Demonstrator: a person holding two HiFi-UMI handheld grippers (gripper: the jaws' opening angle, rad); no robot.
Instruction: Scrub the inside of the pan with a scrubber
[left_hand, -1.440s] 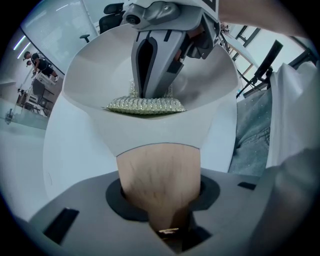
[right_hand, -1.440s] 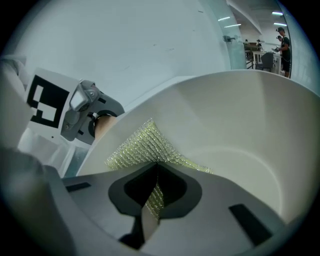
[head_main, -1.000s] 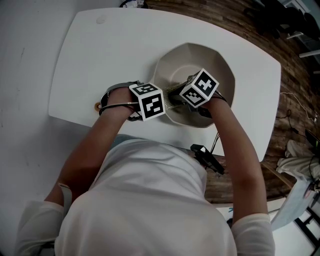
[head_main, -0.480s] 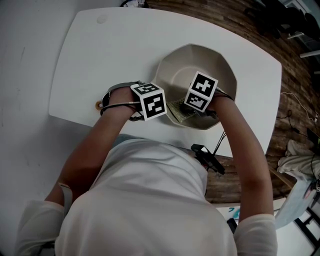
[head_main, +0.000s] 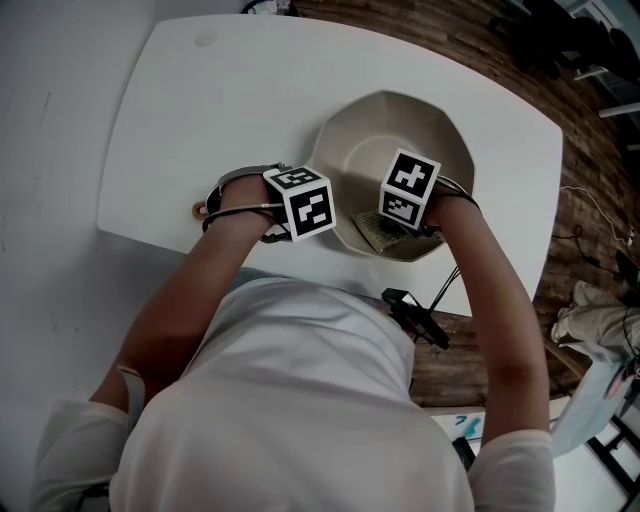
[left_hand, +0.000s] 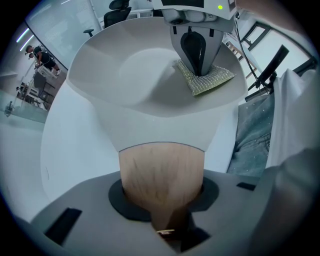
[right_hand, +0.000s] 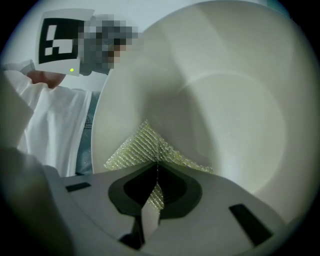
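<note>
A pale grey pan (head_main: 390, 125) sits on the white table, its wooden handle (left_hand: 161, 167) pointing towards me. My left gripper (left_hand: 162, 202) points straight down and is shut on that handle; in the head view its marker cube (head_main: 302, 203) covers the grip. My right gripper (right_hand: 156, 187) is shut on a yellow-green mesh scrubber (right_hand: 145, 147), which lies pressed against the pan's near inner wall (head_main: 372, 232). The left gripper view shows the same scrubber (left_hand: 212, 80) under the right gripper's fingers (left_hand: 196, 50). The pan's floor (right_hand: 230, 120) looks bare.
The white table (head_main: 200, 110) ends close behind the pan at the right, with dark wooden floor (head_main: 580, 200) beyond. A black clip with a cable (head_main: 415, 315) sits at the table's near edge. My body and arms fill the lower head view.
The right gripper has dragged the scrubber from the pan's left side towards its near wall and tipped steeper. The left gripper and the pan have stayed put.
</note>
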